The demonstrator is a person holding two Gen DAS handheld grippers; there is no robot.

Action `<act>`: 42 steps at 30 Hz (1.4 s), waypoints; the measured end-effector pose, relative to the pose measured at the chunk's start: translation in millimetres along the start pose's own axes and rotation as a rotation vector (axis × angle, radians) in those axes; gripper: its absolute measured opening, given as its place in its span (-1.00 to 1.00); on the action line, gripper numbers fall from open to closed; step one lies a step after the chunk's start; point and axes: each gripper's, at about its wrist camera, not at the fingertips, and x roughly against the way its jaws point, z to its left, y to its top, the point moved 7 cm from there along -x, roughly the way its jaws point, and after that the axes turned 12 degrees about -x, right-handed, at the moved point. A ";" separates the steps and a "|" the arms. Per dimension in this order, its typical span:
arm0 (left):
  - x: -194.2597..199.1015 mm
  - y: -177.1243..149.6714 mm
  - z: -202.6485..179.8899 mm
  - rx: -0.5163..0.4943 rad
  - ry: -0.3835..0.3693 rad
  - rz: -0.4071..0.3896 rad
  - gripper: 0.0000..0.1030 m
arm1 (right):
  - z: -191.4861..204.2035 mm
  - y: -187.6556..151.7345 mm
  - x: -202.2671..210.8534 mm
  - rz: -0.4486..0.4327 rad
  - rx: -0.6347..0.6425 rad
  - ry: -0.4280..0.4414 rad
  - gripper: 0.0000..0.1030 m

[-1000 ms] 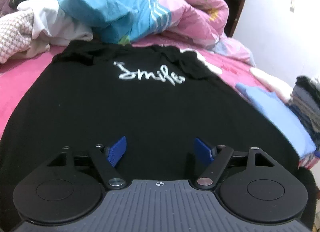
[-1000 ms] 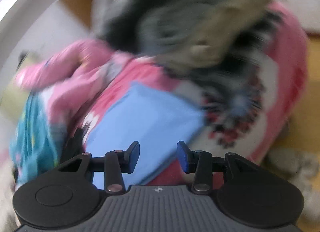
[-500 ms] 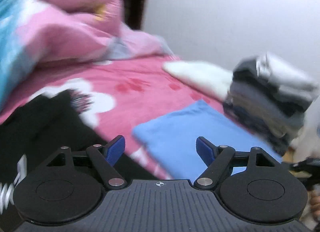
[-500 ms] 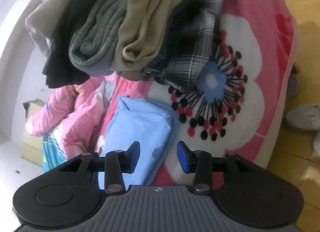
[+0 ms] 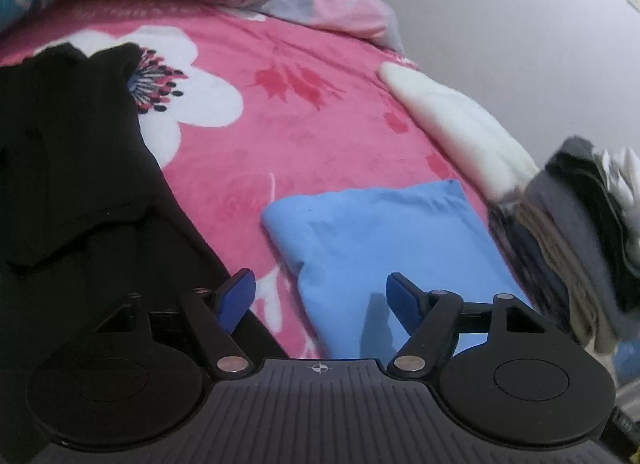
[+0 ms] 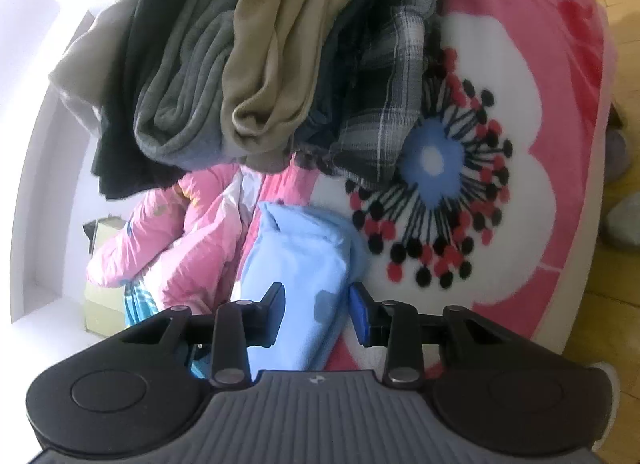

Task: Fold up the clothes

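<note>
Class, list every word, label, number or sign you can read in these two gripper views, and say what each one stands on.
None can be read.
black T-shirt: only plain black cloth shows in the left wrist view, no lettering.
folded blue garment: no print or label visible.
stack of folded clothes: no tags or text visible.
Small round crosshair mark on the left gripper's grey body: a symbol only, not text.
</note>
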 end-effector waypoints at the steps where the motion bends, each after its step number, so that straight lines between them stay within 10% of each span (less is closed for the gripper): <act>1: -2.1 1.1 1.8 0.019 -0.004 -0.003 0.37 | -0.4 1.4 -0.2 -0.009 -0.005 0.002 -0.29; 14: -15.6 4.9 5.7 0.085 0.028 -0.052 -0.44 | 2.2 7.7 -18.4 -0.090 -0.050 0.027 -0.35; 19: -20.7 3.9 2.8 0.096 0.049 -0.086 -0.85 | 5.3 8.1 -18.4 -0.131 -0.012 0.043 -0.76; 42: -38.3 14.7 -14.6 0.124 0.001 -0.142 -0.88 | 32.4 21.3 -26.3 -0.261 0.073 0.026 -0.81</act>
